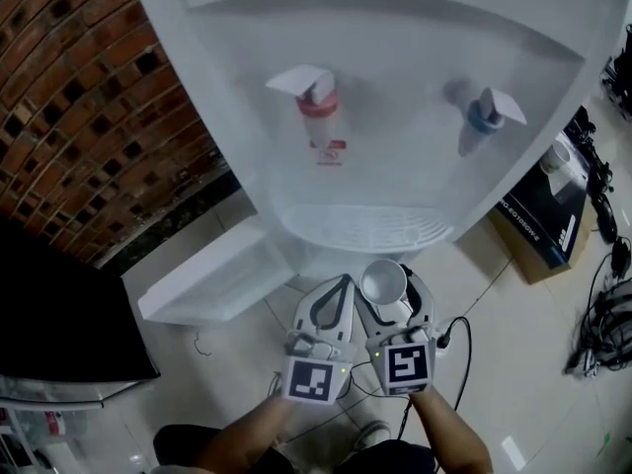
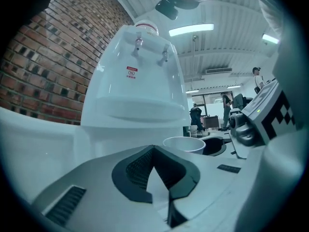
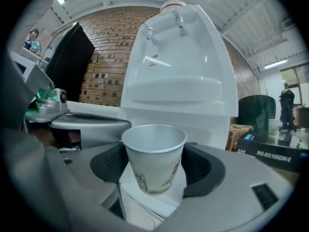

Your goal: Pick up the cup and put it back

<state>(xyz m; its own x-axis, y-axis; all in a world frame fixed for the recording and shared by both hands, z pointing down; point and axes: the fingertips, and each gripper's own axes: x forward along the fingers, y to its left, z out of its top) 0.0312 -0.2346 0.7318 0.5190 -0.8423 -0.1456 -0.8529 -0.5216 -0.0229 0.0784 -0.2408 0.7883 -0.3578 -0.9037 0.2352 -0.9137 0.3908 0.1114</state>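
A white paper cup [image 1: 383, 282] with a small print on its side stands upright between the jaws of my right gripper [image 1: 393, 288]. In the right gripper view the dark pads [image 3: 205, 167] press on both sides of the cup [image 3: 153, 158], which is empty and hangs clear of the floor. My left gripper [image 1: 343, 284] sits close beside it on the left, jaws together at the tips with nothing in them [image 2: 154, 151]. The cup's rim [image 2: 183, 144] shows just past the left jaws. Both grippers are in front of the white water dispenser [image 1: 395, 117], below its drip tray [image 1: 365, 227].
The dispenser has a red tap [image 1: 316, 97] and a blue tap [image 1: 486, 112]. A brick wall [image 1: 79, 87] and a black cabinet [image 1: 49, 324] stand to the left, a cardboard box [image 1: 548, 215] and cables [image 1: 602, 304] to the right. People stand far off in the room.
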